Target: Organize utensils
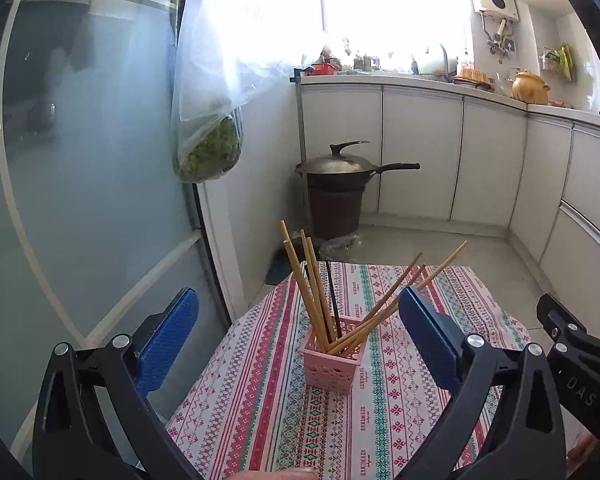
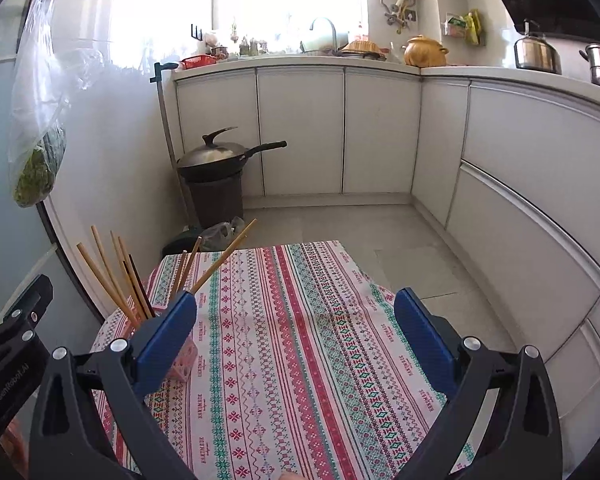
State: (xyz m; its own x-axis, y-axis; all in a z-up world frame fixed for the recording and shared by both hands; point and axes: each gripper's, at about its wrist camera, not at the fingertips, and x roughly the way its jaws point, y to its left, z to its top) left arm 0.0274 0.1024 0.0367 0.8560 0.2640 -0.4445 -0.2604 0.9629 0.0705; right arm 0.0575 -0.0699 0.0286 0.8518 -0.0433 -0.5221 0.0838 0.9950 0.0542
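Note:
A pink slotted holder [image 1: 332,364] stands on the patterned tablecloth [image 1: 260,400] and holds several bamboo chopsticks [image 1: 312,292] and a dark one [image 1: 334,304], fanned left and right. My left gripper [image 1: 296,340] is open and empty, its blue pads [image 1: 168,336] wide on either side of the holder, just short of it. My right gripper [image 2: 296,336] is open and empty over bare cloth [image 2: 300,340]. The holder [image 2: 184,364] sits mostly hidden behind its left pad [image 2: 166,340], with chopsticks [image 2: 112,276] sticking up. The right gripper's body shows at the left view's right edge [image 1: 572,344].
The small table ends at the far edge [image 2: 260,246], with tiled floor beyond. A wok on a brown bin [image 2: 216,168] stands by the white cabinets [image 2: 300,128]. A bag of greens [image 1: 208,152] hangs on the glass door at left.

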